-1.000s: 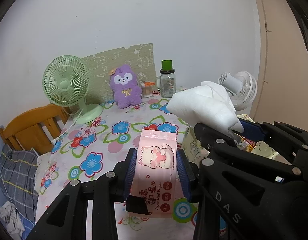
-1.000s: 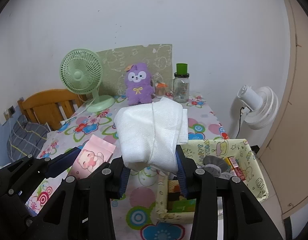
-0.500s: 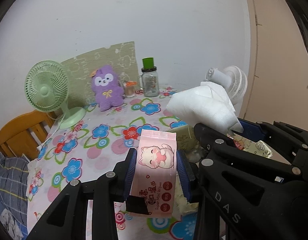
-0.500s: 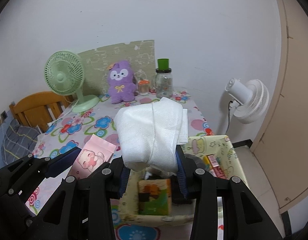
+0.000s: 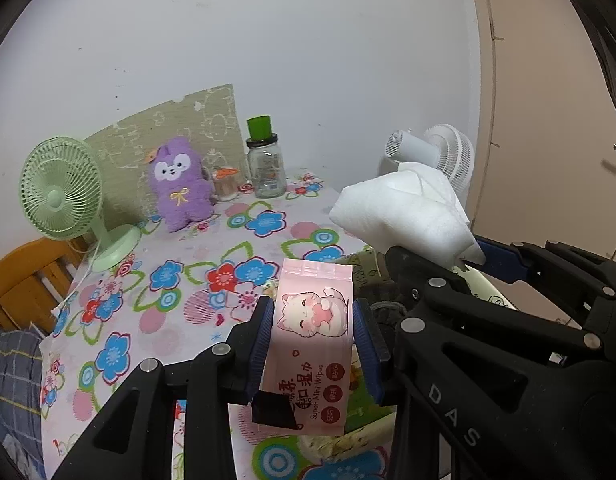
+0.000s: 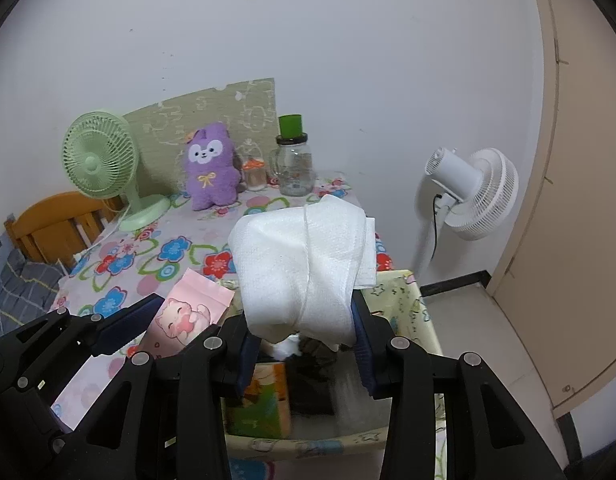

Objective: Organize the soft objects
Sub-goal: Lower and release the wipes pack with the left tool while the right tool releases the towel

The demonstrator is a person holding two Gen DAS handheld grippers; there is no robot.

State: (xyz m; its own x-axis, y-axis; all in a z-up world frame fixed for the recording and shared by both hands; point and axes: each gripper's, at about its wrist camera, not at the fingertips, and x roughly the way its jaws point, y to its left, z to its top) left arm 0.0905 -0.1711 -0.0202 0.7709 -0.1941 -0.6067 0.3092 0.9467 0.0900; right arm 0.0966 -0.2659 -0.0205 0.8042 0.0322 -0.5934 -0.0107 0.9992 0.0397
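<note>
Now both hands have swung right across the flowered table, so the fabric bin that sat off to the side a second ago is directly under my right gripper. Right gripper stays clamped on the folded white cloth, hanging over the bin's opening. Left gripper stays clenched on the pink wipes pack, just beside it, near the bin's left edge. Looks like drop position: release the cloth first, then the wipes.
</note>
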